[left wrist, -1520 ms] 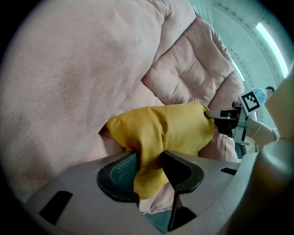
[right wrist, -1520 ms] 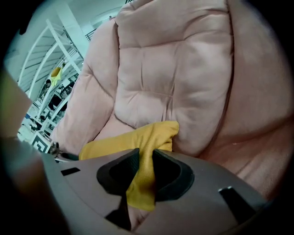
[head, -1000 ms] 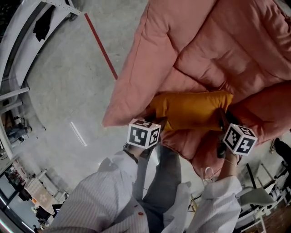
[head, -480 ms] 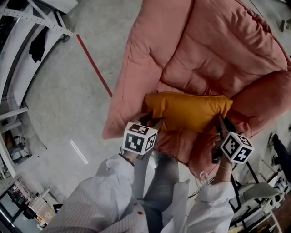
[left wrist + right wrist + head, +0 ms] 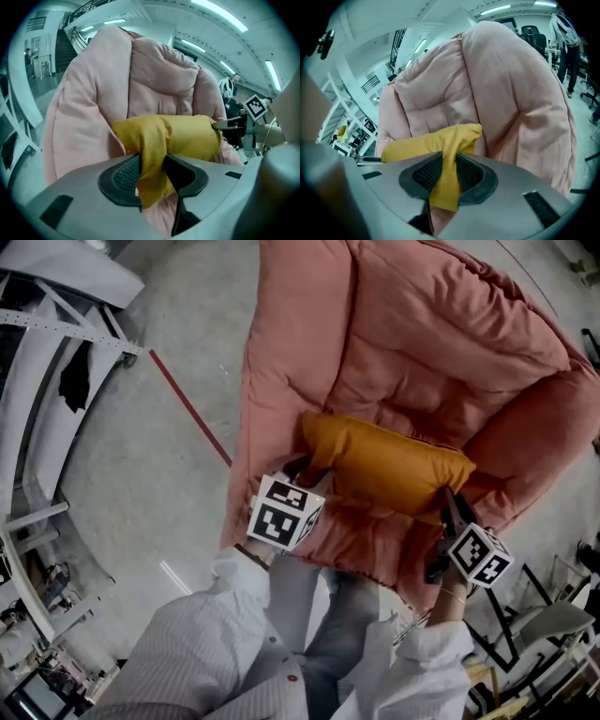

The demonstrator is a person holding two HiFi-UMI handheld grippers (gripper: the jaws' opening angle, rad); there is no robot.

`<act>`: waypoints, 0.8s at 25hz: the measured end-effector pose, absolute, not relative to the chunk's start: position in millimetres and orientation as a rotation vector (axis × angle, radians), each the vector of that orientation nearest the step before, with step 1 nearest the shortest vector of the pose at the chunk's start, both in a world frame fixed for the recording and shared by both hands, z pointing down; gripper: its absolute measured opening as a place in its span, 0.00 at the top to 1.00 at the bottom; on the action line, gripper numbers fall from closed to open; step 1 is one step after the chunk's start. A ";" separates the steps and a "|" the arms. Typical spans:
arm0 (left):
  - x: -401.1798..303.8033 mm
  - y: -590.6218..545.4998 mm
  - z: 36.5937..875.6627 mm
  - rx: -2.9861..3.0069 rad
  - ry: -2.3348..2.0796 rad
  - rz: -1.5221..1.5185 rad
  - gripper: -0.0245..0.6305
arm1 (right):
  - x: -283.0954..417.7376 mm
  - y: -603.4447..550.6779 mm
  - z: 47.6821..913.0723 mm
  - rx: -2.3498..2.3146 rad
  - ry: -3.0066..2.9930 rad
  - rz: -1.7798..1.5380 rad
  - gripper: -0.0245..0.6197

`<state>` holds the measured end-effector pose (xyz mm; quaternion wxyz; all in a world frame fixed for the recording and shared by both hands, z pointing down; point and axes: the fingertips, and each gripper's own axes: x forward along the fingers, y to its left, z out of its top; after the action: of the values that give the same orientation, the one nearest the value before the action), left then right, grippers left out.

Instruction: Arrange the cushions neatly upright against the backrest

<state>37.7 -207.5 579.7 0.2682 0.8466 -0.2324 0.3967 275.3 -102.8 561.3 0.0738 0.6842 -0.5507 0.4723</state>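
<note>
Holding yellow cushion (image 5: 384, 465) crosswise inside pink armchair (image 5: 281, 381), low before the backrest (image 5: 441, 324), between the padded arms (image 5: 544, 437). Clamping left gripper (image 5: 300, 468) jaws on cushion's left corner, right gripper (image 5: 448, 500) jaws on its right corner, pinching bunched fabric both sides. Noting open floor (image 5: 141, 474) left of the chair, marked with a red line (image 5: 192, 409). Angling both grippers forward and down, marker cubes (image 5: 284, 512) facing up.

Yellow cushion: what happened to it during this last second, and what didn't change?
Both grippers lifted the yellow cushion a little over the pink armchair and tilted it, so its left end now sits higher in the head view. Unchanged: the left gripper and right gripper stay clamped on its two ends; nothing was let go.
</note>
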 end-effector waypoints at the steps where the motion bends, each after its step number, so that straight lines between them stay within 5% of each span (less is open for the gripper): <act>1: 40.9 -210.6 580.0 2.298 -0.617 1.087 0.70 | 276.4 -100.5 564.3 2.067 -1.645 1.428 0.82; 20: 85.7 -225.2 637.0 2.284 -0.504 1.219 0.67 | 312.1 -91.3 630.8 2.050 -1.546 1.316 0.81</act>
<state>85.7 -225.2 637.0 0.2495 0.8385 -0.1851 0.4477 312.1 -91.3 630.8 0.1279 0.7047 -0.5315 0.4524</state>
